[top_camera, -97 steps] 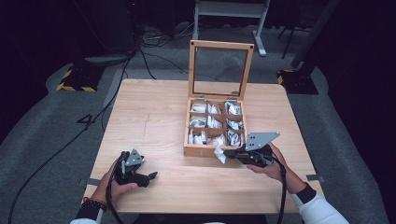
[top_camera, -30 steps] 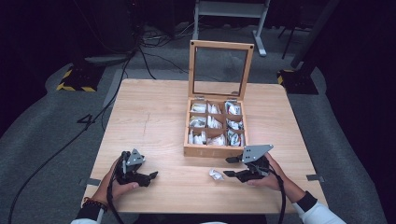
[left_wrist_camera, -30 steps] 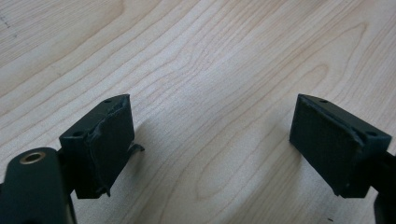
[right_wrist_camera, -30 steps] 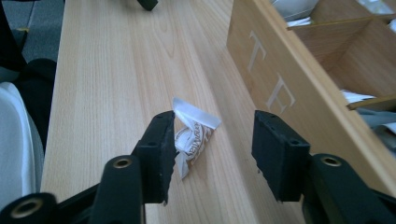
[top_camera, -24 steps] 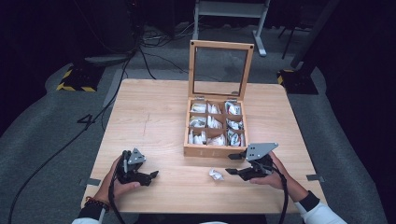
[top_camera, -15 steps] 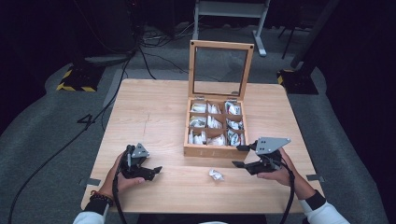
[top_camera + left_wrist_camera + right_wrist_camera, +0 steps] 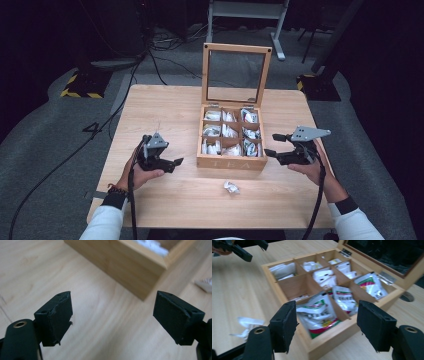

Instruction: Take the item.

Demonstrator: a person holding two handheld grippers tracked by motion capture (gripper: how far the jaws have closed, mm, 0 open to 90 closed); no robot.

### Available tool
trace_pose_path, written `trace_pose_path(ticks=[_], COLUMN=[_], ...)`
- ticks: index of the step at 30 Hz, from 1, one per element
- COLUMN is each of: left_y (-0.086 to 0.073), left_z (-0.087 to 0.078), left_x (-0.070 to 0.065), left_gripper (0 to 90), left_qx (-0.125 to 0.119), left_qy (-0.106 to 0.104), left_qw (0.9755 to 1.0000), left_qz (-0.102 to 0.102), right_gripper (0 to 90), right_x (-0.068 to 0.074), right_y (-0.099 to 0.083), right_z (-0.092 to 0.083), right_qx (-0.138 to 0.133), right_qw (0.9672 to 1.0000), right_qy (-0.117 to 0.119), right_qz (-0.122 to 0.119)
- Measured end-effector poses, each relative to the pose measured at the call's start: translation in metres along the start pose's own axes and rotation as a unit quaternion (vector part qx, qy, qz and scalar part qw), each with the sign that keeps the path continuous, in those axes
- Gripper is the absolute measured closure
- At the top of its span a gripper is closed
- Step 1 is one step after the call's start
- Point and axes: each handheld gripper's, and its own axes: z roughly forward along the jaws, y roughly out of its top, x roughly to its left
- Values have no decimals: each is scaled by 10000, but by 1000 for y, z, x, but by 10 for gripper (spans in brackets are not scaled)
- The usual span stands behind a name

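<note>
A wooden tea box (image 7: 231, 162) stands open mid-table, its glass lid (image 7: 236, 47) upright. Its compartments hold white tea packets (image 7: 319, 312). One loose white packet (image 7: 231, 187) lies on the table in front of the box. My right gripper (image 7: 270, 144) hovers open by the box's front right corner, nothing between its jaws; in the right gripper view (image 7: 327, 325) it looks over the compartments, the loose packet (image 7: 247, 323) at the left. My left gripper (image 7: 176, 164) is open and empty left of the box, and faces its corner (image 7: 125, 262) in the left gripper view (image 7: 112, 315).
The light wooden table (image 7: 165, 110) has bare room left of the box and along its front edge. Dark floor with cables (image 7: 150, 55) and a stand's base (image 7: 80, 82) surrounds it. A round cable hole (image 7: 406, 296) lies right of the box.
My right gripper let go of the white packet on the table, opened, and drew right and up beside the box. My left gripper shifted slightly forward toward the box.
</note>
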Motion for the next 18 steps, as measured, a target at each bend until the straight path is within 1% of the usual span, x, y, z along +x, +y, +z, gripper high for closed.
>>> trace_pose_path(ticks=[1, 2, 3, 4, 5, 6, 7, 8, 9, 10, 11, 12, 13, 14, 15, 16, 17, 18], left_y=[5, 20, 20, 34, 41, 48, 55, 55, 63, 67, 79, 79, 85, 90, 94, 99, 105, 105], left_z=[3, 8, 8, 14, 17, 19, 21, 21, 25, 27, 34, 34, 38, 43, 47, 52, 59, 59], left_x=[2, 7, 7, 12, 14, 17, 19, 19, 23, 26, 32, 32, 36, 40, 43, 47, 52, 52], left_gripper=[166, 166, 166, 166, 166, 166, 167, 167, 167, 169, 169, 170, 170, 170, 171, 173, 177, 178], left_qx=[-34, -66, -66, -68, -70, -91, -113, -113, -156, -160, -216, -216, -205, -203, -194, -159, -129, -129], left_qy=[41, 34, 34, 69, 87, 79, 104, 104, 87, 77, 127, 127, 146, 151, 179, 184, 236, 236], left_qw=[10000, 10000, 10000, 9999, 9999, 9999, 9999, 9999, 9998, 9998, 9996, 9996, 9996, 9995, 9994, 9994, 9992, 9992], left_qz=[33, 11, 11, 63, 65, 58, 62, 62, 4, -26, -101, -101, -149, -190, -214, -257, -280, -280], right_gripper=[326, 327, 331, 334, 345, 353, 351, 351, 351, 352, 352, 352, 354, 358, 358, 359, 358, 358], right_x=[-5, -14, -18, -23, -28, -32, -37, -37, -41, -47, -57, -57, -59, -64, -68, -73, -80, -80], right_y=[1, 3, 4, 6, 8, 9, 12, 12, 14, 17, 23, 23, 25, 29, 33, 35, 41, 41], right_z=[1, 3, 4, 6, 8, 10, 12, 12, 15, 18, 23, 23, 24, 27, 30, 32, 38, 38], right_qx=[76, 111, 131, 190, 190, 159, 186, 186, 231, 207, 190, 190, 178, 188, 179, 148, 163, 163], right_qw=[9999, 9996, 9995, 9991, 9987, 9985, 9984, 9984, 9979, 9974, 9970, 9970, 9966, 9959, 9956, 9952, 9942, 9942], right_qy=[-85, -180, -176, -269, -358, -379, -395, -395, -507, -570, -512, -512, -571, -660, -692, -685, -771, -771], right_qz=[53, 164, 230, 269, 300, 354, 357, 357, 339, 392, 552, 552, 573, 582, 613, 681, 735, 735])
